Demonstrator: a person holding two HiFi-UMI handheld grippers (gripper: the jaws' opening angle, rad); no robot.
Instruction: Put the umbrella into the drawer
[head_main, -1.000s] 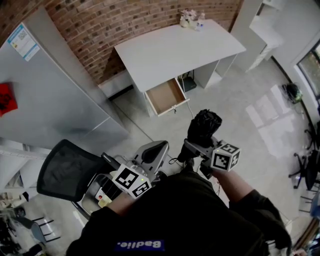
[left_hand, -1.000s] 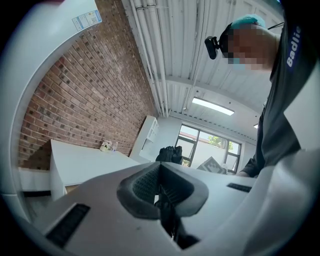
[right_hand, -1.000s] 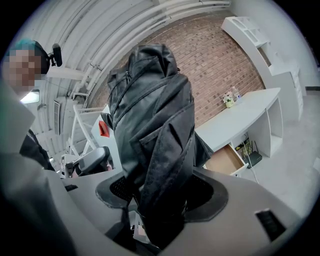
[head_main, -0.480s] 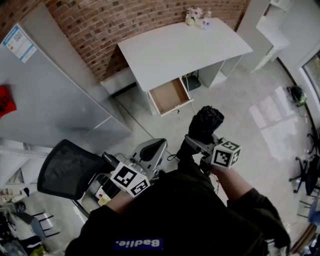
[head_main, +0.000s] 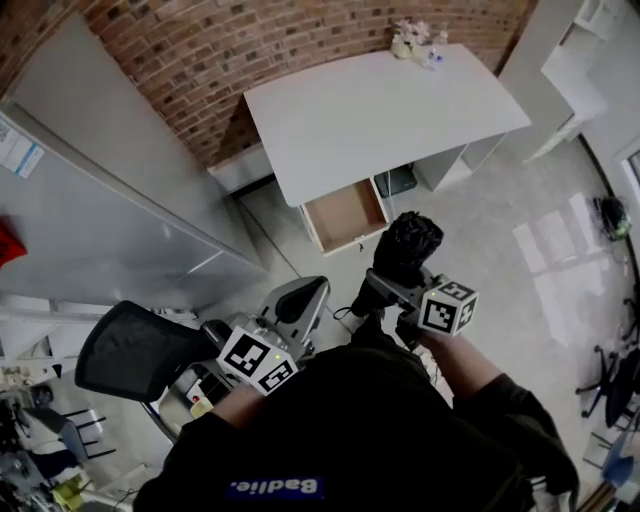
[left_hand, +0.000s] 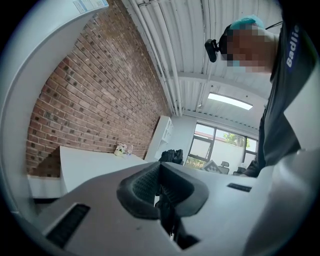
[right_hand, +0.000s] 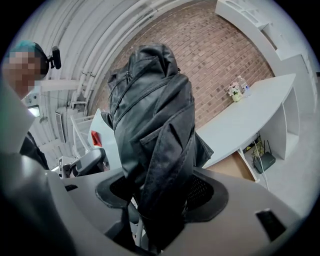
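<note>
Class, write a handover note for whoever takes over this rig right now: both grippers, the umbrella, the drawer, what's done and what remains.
Right gripper: shut on the folded black umbrella, held upright.
Left gripper: shut, empty.
Drawer: open under the white desk, looks empty, some way ahead.
Done: umbrella picked up, drawer open.
Left: carry the umbrella over, lower it into the drawer, release.

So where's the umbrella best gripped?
Low on the umbrella, side-on across its narrow end, as the right gripper has it: the folded canopy bulges wider above the jaws, so the slim base fits between them.
</note>
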